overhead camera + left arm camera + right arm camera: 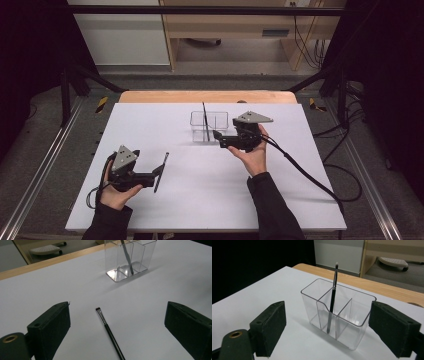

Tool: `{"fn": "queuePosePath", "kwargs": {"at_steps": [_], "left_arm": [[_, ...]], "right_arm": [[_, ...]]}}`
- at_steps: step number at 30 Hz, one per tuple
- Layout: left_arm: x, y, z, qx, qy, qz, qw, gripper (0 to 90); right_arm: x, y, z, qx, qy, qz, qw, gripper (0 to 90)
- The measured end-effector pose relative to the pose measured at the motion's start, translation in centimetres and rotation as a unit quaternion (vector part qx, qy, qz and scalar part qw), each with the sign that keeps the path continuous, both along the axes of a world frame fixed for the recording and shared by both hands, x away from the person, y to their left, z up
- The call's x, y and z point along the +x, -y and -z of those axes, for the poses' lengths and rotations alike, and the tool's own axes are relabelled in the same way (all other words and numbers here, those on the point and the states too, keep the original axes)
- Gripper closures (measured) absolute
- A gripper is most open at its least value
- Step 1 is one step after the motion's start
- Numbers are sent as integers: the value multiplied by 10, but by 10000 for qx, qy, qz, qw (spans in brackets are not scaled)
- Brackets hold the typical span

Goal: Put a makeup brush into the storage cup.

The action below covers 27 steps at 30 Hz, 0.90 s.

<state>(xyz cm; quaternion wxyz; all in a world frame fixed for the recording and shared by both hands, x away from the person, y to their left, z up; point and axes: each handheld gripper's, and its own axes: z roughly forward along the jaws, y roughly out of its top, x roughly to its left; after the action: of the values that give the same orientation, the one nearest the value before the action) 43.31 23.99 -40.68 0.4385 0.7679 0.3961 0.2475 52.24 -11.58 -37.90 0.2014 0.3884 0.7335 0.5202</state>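
A clear plastic organizer [216, 120] [359, 322] [140, 257] with several compartments stands at the back middle of the white table [210, 195]. One thin black brush [204, 121] [332, 302] [128, 261] stands upright in it, tip up, leaning by a middle divider. A second black brush [161, 172] [109, 331] lies flat on the table. My left gripper [159, 174] [117, 325] is open, jaws on either side of the lying brush without touching it. Just right of the organizer, my right gripper [216, 135] [328, 322] is open and empty, facing it.
The table's wooden far edge [207, 96] runs behind the organizer. The right gripper's cable [310, 175] trails over the table's right side to the floor. Dark frame rails [45, 165] flank the table, and wooden furniture [235, 25] stands beyond.
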Motion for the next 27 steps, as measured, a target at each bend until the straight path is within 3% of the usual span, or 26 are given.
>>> {"fn": "queuePosePath", "kwargs": {"at_steps": [12,27], "left_arm": [[0,1,0,6,1,11,10000,55],[-1,3,0,-46,-22,69,10000,55]], "right_arm": [[-32,30,-4,52,80,-88,9999,117],[-62,63,4,121,98,-32,9999,111]]}}
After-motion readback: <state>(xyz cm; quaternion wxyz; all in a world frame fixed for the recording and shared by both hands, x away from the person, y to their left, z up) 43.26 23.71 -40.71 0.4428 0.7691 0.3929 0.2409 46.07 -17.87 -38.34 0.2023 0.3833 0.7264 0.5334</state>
